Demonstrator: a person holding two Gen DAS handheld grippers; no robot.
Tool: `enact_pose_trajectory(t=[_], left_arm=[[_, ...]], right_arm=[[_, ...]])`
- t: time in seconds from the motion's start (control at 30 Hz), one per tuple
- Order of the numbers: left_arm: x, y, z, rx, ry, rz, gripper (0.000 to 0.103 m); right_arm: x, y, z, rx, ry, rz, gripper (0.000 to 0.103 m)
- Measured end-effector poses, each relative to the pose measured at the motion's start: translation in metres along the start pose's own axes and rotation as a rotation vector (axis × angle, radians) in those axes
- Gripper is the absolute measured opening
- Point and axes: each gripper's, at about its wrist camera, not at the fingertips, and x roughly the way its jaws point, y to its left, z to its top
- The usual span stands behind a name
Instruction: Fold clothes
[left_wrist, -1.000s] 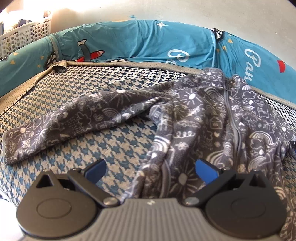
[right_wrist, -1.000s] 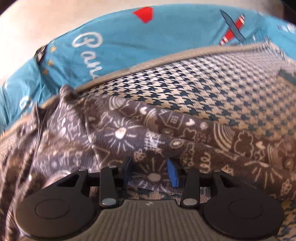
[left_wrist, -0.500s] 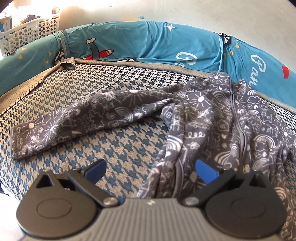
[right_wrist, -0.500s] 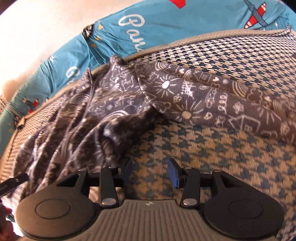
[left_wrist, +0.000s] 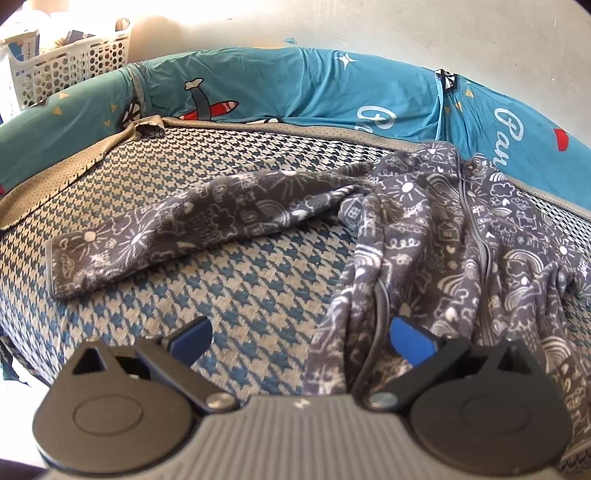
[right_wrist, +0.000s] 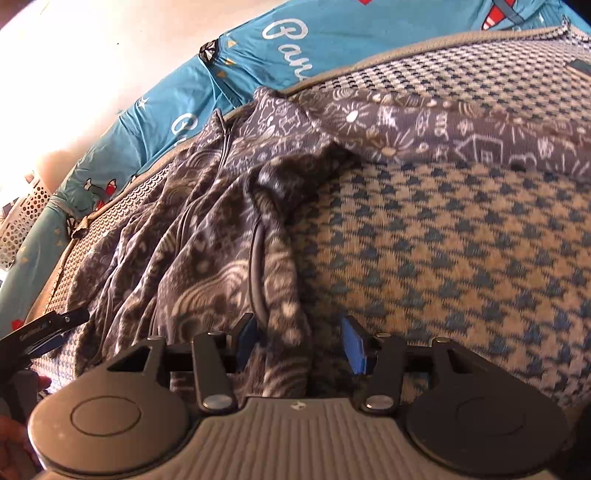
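left view: houndstooth bed (left_wrist: 258, 288) with teal bumper (left_wrist: 295, 92); grey jacket (left_wrist: 443, 240) lies crumpled, one sleeve (left_wrist: 184, 229) now spread flat; left gripper (left_wrist: 299, 336) jaws wide, empty. right view: right gripper (right_wrist: 299, 341) has let go, jaws opening around the hem

This looks like a bedroom in a home, because most of both views is taken by a bed with a blue and beige houndstooth woven cover (left_wrist: 258, 280). Along the far edge of this bed stands a padded teal fabric bumper printed with aeroplanes and white lettering (left_wrist: 280, 92), and behind it is a plain pale wall (left_wrist: 406, 33). Beyond the bed's far left corner stands a white perforated plastic basket (left_wrist: 70, 62) with household things inside.
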Motion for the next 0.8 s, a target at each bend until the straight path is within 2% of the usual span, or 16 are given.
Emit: enact_pose_trajectory(t=[0.13,0.27,0.43,0.57,0.67,0.73,0.8], left_arm=[[-0.005,0.002,-0.004,-0.001,-0.002,-0.01,0.103],[-0.009,0.007,-0.007,-0.014,-0.006,0.0,0.103],[-0.012,0.014,-0.008,-0.035,-0.005,-0.001,0.103],[-0.014,0.016,-0.01,-0.039,-0.004,-0.003,0.103],[-0.015,0.014,-0.01,-0.039,-0.004,-0.009,0.103],[-0.016,0.012,-0.01,-0.033,-0.005,-0.011,0.103],[-0.016,0.011,-0.01,-0.031,-0.008,-0.013,0.103]], right_arm=[[0.002,0.007,-0.007,-0.028,0.006,0.048,0.047],[-0.003,0.016,-0.01,-0.086,-0.024,0.043,0.017],[-0.033,0.018,-0.018,-0.06,-0.112,0.033,0.01],[-0.066,0.01,-0.03,-0.001,-0.175,-0.024,0.008],[-0.085,0.009,-0.042,0.026,-0.189,-0.082,0.007],[-0.094,0.011,-0.047,0.02,-0.199,-0.156,0.003],[-0.097,0.013,-0.051,-0.002,-0.211,-0.279,0.002]])
